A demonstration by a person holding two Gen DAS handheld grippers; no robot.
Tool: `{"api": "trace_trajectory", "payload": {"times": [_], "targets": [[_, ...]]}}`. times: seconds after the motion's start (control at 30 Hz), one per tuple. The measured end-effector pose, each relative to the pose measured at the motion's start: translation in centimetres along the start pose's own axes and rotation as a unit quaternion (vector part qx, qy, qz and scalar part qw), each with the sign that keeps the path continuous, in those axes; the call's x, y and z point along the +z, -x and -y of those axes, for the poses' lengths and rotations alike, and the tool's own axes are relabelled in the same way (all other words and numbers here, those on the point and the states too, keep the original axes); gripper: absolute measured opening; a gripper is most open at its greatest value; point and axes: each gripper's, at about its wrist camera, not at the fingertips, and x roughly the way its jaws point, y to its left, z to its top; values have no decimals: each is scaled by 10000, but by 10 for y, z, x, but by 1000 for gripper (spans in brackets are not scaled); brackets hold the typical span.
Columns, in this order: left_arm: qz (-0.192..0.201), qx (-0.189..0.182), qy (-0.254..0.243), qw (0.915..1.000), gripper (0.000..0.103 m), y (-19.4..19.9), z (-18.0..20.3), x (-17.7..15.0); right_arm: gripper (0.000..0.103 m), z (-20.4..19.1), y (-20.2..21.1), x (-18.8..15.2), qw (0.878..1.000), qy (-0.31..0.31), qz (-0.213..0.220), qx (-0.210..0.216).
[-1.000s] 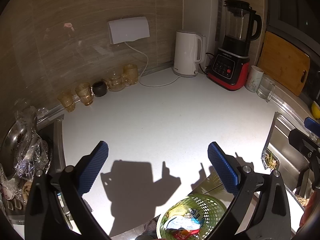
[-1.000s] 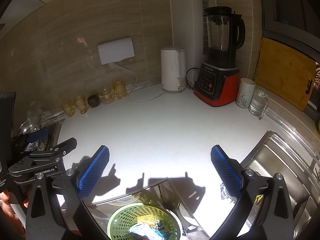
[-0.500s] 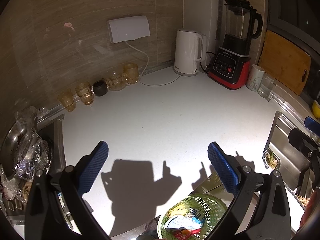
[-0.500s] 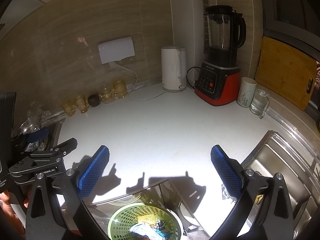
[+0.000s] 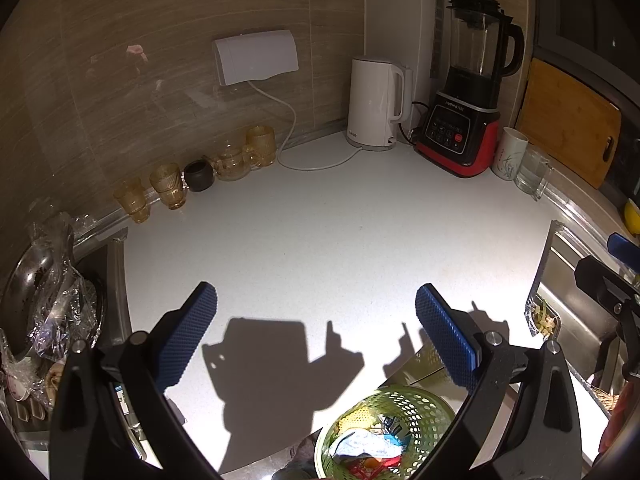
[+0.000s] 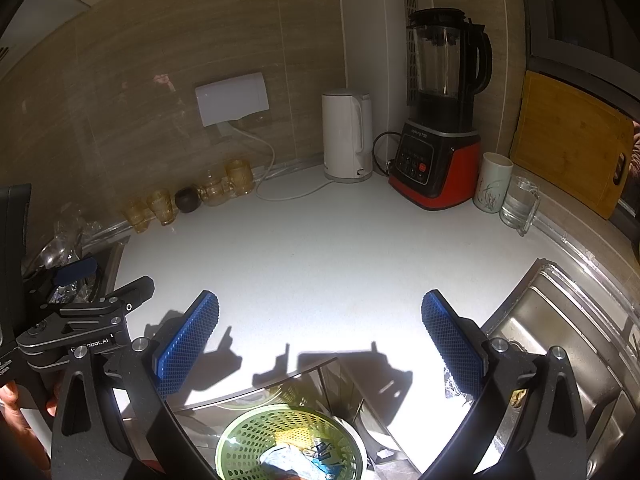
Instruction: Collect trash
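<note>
A green perforated basket (image 5: 384,428) with wrappers and other trash in it stands below the white counter's front edge; it also shows in the right wrist view (image 6: 288,444). My left gripper (image 5: 316,332) is open and empty above the counter's front. My right gripper (image 6: 320,336) is open and empty beside it, to the right. The right gripper's body shows at the right edge of the left wrist view (image 5: 608,280). The left gripper's body shows at the left of the right wrist view (image 6: 80,320).
At the back wall stand several amber glasses (image 5: 168,184), a white kettle (image 5: 376,104), a red-and-black blender (image 5: 468,100), a cup (image 5: 510,152) and a glass jug (image 5: 534,172). A steel sink (image 6: 560,340) lies right. Crumpled plastic wrap and dishes (image 5: 52,292) lie left.
</note>
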Motion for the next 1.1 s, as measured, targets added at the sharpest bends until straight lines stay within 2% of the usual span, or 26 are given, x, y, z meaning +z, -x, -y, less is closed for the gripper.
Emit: {"api": "trace_trajectory", "payload": {"times": [1.1], "targets": [[-16,-37,-42,10000,95,-1,-3,-1,101,0,-2,-1,10000,-24,-30,-14]]}}
